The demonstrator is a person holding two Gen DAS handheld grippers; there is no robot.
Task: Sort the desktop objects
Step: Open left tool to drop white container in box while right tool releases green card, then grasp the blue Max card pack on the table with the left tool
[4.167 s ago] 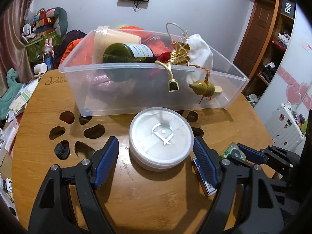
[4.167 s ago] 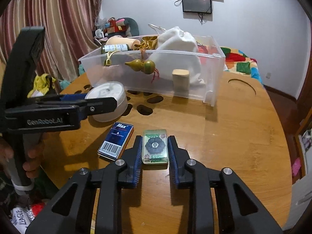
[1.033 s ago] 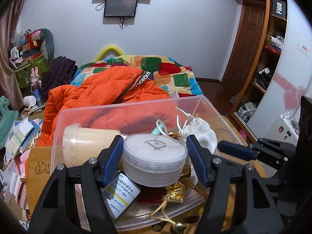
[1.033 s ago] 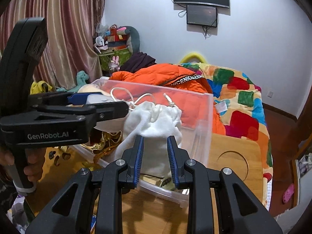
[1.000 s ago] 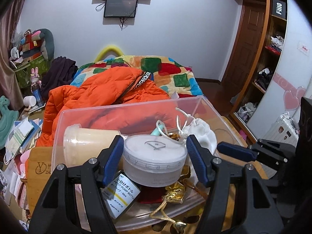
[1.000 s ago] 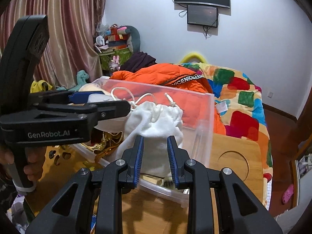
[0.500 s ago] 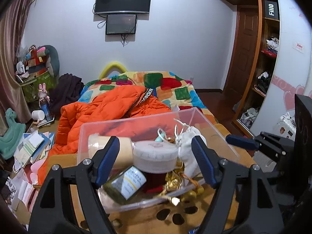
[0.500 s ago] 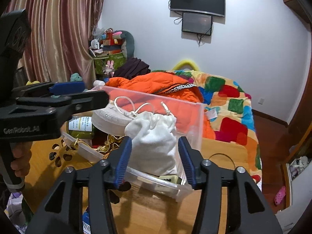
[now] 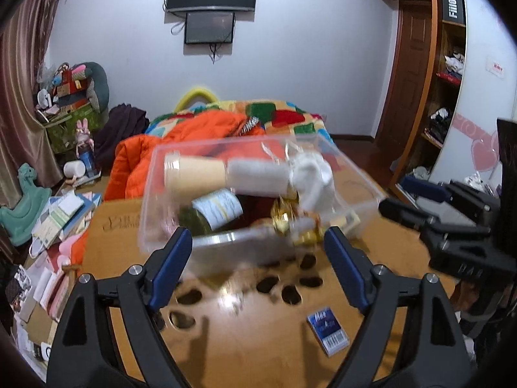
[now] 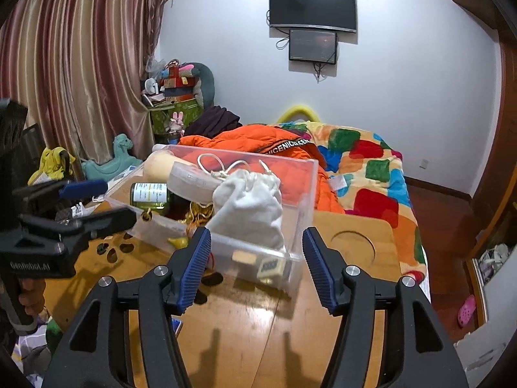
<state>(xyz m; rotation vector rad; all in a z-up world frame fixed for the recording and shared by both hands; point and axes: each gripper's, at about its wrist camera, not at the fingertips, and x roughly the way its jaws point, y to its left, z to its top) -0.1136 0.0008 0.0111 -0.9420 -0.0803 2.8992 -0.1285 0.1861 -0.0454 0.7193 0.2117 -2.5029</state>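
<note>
My left gripper (image 9: 255,270) and right gripper (image 10: 255,266) are matte black plastic frames with silver screws at the joints. My jaws carry ribbed blue pads (image 10: 318,270). White "GenRobot.AI" lettering marks the left one's side, and bare skin of my hand (image 10: 27,296) wraps its grip.

Clear glossy plastic bin (image 10: 303,187); matt white cloth pouch (image 10: 248,207); polished wooden table (image 10: 258,323).

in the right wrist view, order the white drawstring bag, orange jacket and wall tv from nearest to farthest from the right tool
1. White drawstring bag: just ahead of the right tool, inside the clear bin.
2. Orange jacket: behind the bin, on the bed.
3. Wall TV: high on the far wall.
</note>
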